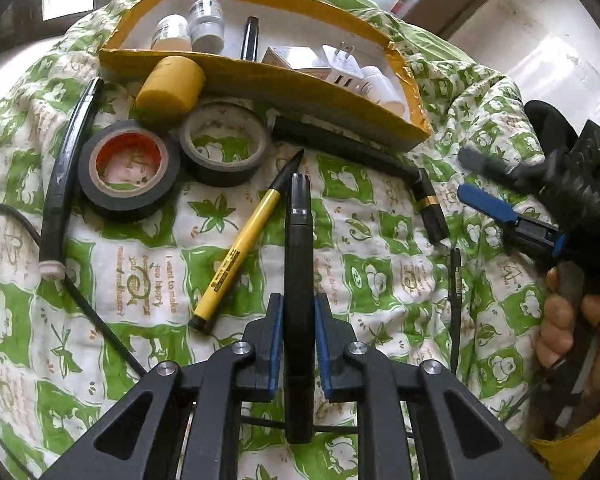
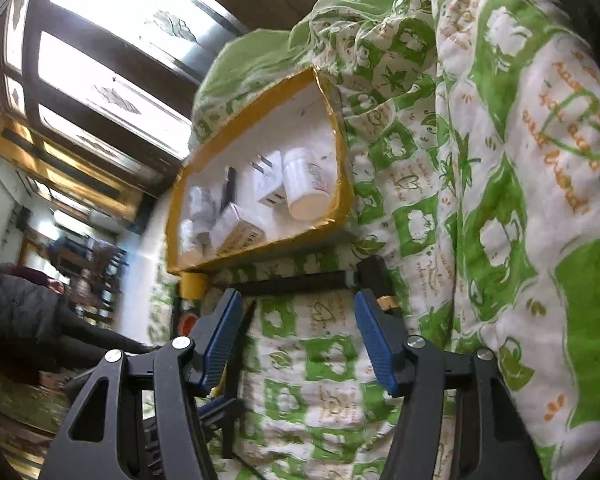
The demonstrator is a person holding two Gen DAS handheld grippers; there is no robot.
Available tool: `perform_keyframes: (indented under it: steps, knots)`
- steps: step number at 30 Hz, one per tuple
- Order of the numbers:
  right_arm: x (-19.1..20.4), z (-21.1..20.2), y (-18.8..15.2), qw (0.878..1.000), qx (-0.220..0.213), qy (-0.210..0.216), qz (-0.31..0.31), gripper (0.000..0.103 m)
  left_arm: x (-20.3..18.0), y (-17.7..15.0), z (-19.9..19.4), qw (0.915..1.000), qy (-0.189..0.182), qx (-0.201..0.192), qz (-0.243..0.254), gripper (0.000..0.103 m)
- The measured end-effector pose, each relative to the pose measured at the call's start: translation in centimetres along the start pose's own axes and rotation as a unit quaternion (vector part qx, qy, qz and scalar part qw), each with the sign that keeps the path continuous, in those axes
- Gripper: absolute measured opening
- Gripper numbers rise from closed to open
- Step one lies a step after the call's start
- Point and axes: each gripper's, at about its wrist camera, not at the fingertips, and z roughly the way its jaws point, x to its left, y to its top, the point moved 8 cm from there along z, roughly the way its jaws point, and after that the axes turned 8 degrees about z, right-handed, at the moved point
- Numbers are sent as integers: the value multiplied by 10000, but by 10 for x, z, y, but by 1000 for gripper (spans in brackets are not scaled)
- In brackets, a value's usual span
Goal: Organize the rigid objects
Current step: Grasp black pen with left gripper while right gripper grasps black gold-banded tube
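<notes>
The left gripper [image 1: 299, 344] pinches a black marker [image 1: 298, 248] upright in view, its tip at twelve o'clock toward the yellow box [image 1: 260, 76]; a yellow pen [image 1: 240, 256] lies at its ten o'clock. The right gripper [image 2: 296, 340] stands spread and empty over the quilt [image 2: 320, 360].

Bright dark-framed windows [image 2: 100, 60] stand behind a green-patterned quilt [image 2: 500, 160].

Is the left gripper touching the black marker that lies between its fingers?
Touching. The left wrist view shows the left gripper with both blue pads against the sides of the black marker, no gap on either side.
</notes>
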Motion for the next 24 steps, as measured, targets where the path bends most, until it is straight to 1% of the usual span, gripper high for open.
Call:
perform_keyframes:
  steps: [1, 2, 4, 6, 9, 11, 12, 13, 14, 15, 17, 20, 24]
  knots:
    - [0, 2, -3, 9994, 14, -296, -185, 47, -1, 2, 2, 10000, 18, 26, 25, 14]
    - [-1, 5, -7, 9974, 43, -613, -376, 45, -1, 0, 4, 9999, 67, 70, 61, 14]
    - [-5, 11, -14, 9920, 118, -1092, -624, 40, -3, -1, 6, 9999, 99, 83, 82, 14]
    - [-12, 20, -16, 9843, 132, -1576, -778, 38, -2, 2, 7, 9999, 110, 87, 89, 14]
    - [-19, 31, -16, 9764, 168, -1961, -889, 38, -1, 1, 6, 9998, 130, 107, 102, 14]
    - [-23, 41, -17, 9722, 267, -2122, -952, 34, -4, 4, 9, 9997, 156, 120, 119, 14]
    - [-24, 45, -17, 9709, 308, -2167, -968, 29, -3, 3, 9, 9997, 163, 124, 125, 14]
    - [-25, 47, -18, 9703, 357, -2187, -974, 27, -3, 3, 9, 9997, 172, 125, 131, 14]
    - [-26, 48, -19, 9702, 369, -2191, -968, 20, -3, 3, 10, 9997, 179, 130, 139, 14]
    - [-26, 47, -19, 9713, 383, -2145, -952, 17, -4, 3, 10, 9996, 195, 140, 150, 14]
    - [-22, 43, -25, 9771, 466, -1888, -860, 17, -4, 3, 13, 9994, 231, 187, 180, 14]
    - [-12, 38, -48, 9839, 739, -1426, -785, 17, -5, 4, 16, 9992, 268, 215, 213, 14]
    - [3, 42, -85, 9829, 1166, -1095, -912, 17, -7, 5, 19, 9990, 313, 228, 216, 14]
